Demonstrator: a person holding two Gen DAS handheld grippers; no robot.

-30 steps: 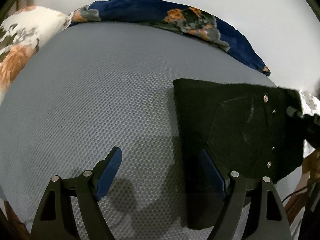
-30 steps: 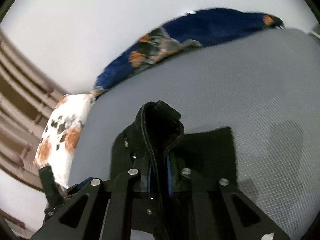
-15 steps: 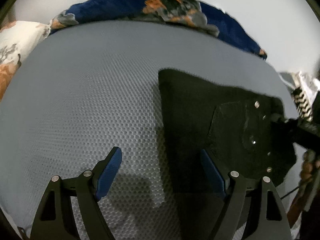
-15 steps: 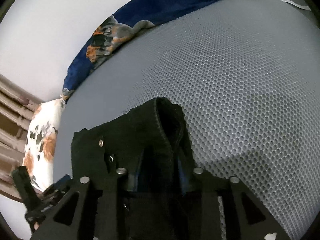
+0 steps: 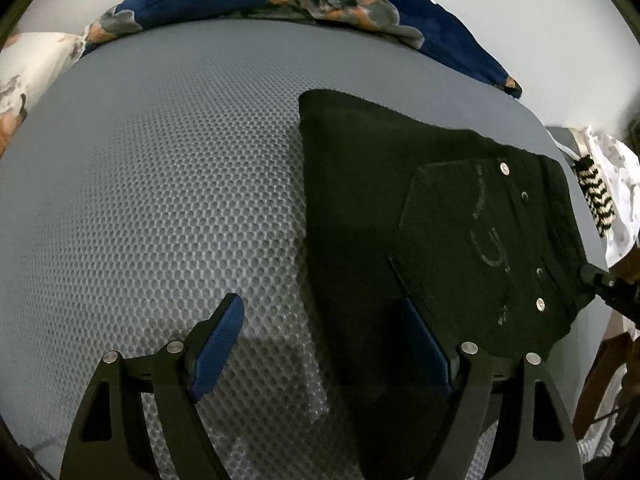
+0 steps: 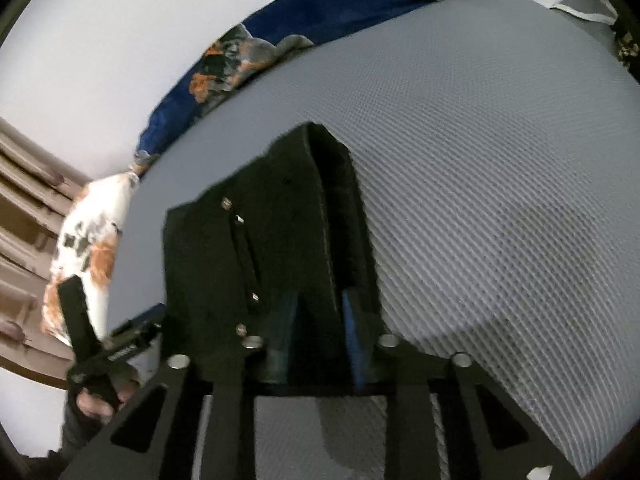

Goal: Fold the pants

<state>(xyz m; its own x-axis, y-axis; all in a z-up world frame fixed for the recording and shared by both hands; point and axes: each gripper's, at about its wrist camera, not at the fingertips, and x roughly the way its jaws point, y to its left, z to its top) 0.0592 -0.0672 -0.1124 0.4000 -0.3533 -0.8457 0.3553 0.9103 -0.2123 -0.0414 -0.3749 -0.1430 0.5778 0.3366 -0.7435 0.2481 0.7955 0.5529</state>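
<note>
Black fabric: we are pinching a ridge of the pants (image 6: pixel 280 248) in the right gripper (image 6: pixel 316 340) at the lower centre of the right wrist view, its jaws closing on the cloth that runs up between the blue pads (image 6: pixel 352 344).
Reason for the hold: we are judging that this pinch is keeping the waistband end raised so the folded stack can be dragged or laid as one piece.
Left gripper: we are holding the left gripper (image 5: pixel 324 344) at the bottom of the left wrist view with its fingers (image 5: pixel 218 344) wide apart, clamping nothing; one finger is over bare mattress, the other over the near edge of the pants (image 5: pixel 400 220).
Reason for the spread: we are judging it is getting ready to take the near edge for the next fold.
Task thing: the pants are lying folded on the grey mesh mattress (image 5: pixel 160 200), right of centre in the left view, pocket (image 5: pixel 464 240) and rivets facing up.
Edges: the fold's left edge is running straight up the middle of that frame; its far corner is stopping well short of the bedding.
Open room: bare mattress is filling the left half of the frame, so we are seeing plenty of space for folding that way.
Far limits: a blue floral blanket (image 5: pixel 280 4) is lining the top edge, a floral pillow (image 5: pixel 28 68) the upper left, and the mattress edge with striped cloth (image 5: pixel 596 196) the right.
</note>
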